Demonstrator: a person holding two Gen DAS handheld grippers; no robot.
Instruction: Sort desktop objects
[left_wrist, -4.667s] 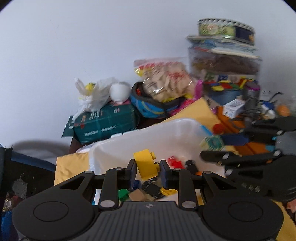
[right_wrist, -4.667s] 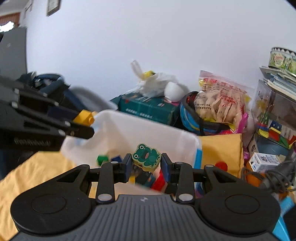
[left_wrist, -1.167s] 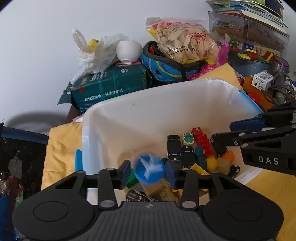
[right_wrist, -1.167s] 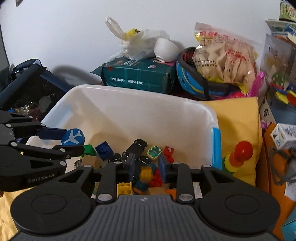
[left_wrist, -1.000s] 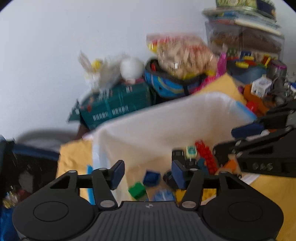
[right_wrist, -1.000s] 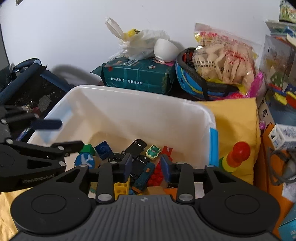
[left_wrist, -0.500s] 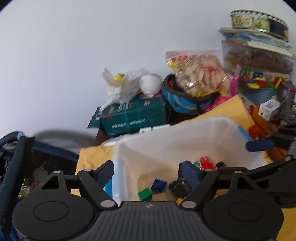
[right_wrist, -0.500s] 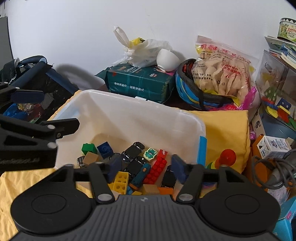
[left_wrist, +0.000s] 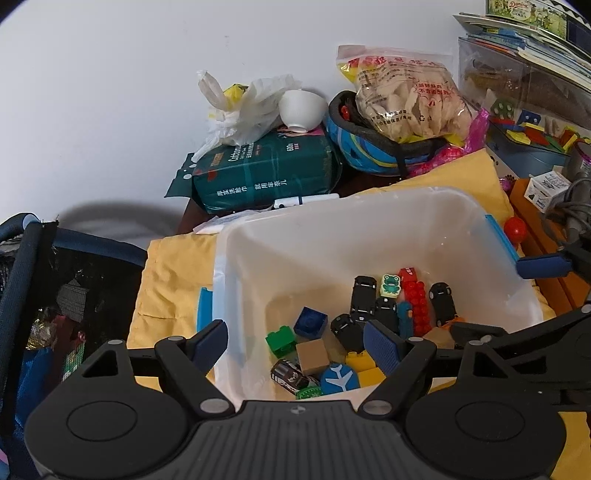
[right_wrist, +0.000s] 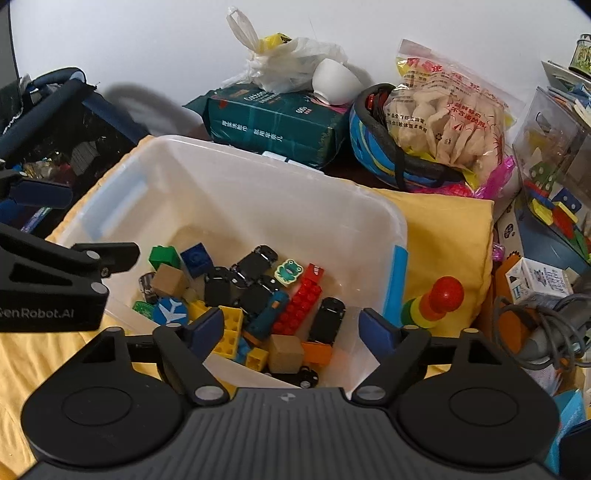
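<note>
Airplane disc (left_wrist: 340, 379) between left claw (left_wrist: 297, 341)

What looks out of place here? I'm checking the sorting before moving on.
A stacking-ring toy with a red ball top lies tilted on the yellow cloth just outside the white bin, while the other toys are inside. A white bowl rests tipped on the green package.

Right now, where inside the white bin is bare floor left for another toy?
The white bin has bare floor along its far wall, behind the green block and frog tile. The near half is piled with bricks and black toy cars. Outside, the yellow cloth is bare beyond the stacking toy.
</note>
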